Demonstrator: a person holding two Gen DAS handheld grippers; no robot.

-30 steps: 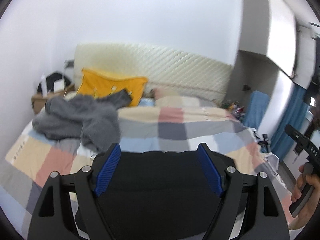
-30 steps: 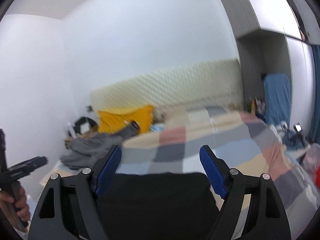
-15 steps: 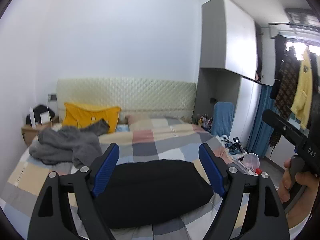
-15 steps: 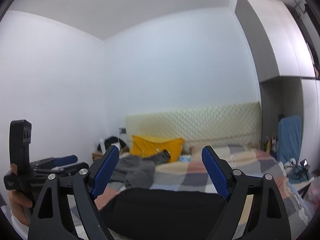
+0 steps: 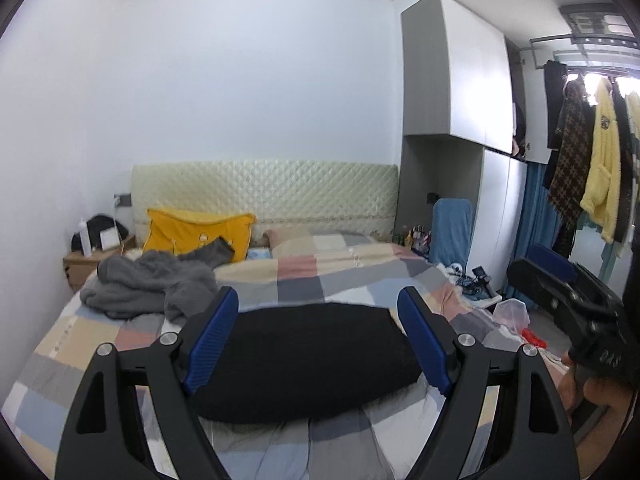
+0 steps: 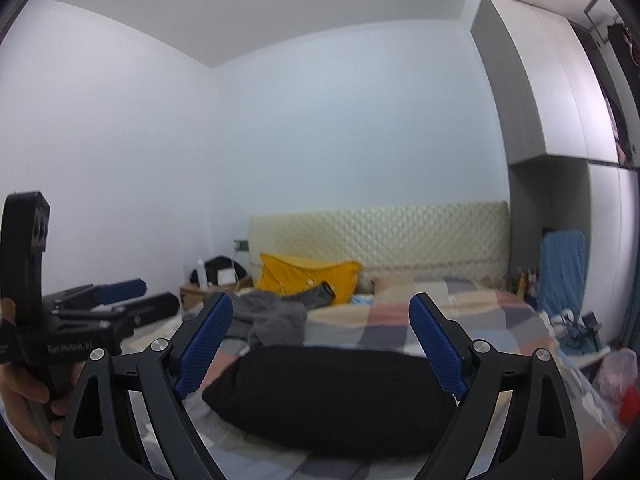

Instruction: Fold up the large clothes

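On checked bedspread, folded black garment, well apart from crumpled grey garment.

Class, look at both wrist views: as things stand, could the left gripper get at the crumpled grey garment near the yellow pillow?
Probably yes: the left gripper is open and empty, nothing blocks the grey garment, though the folded black garment lies nearer.

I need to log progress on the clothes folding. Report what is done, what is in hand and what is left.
Done: the black garment lies as a compact folded bundle on the checked bedspread. In hand: nothing; the left gripper and the right gripper, whose jaws have just been opening, both stand open and empty. Left: the grey garment lies crumpled near the yellow pillow, unfolded.
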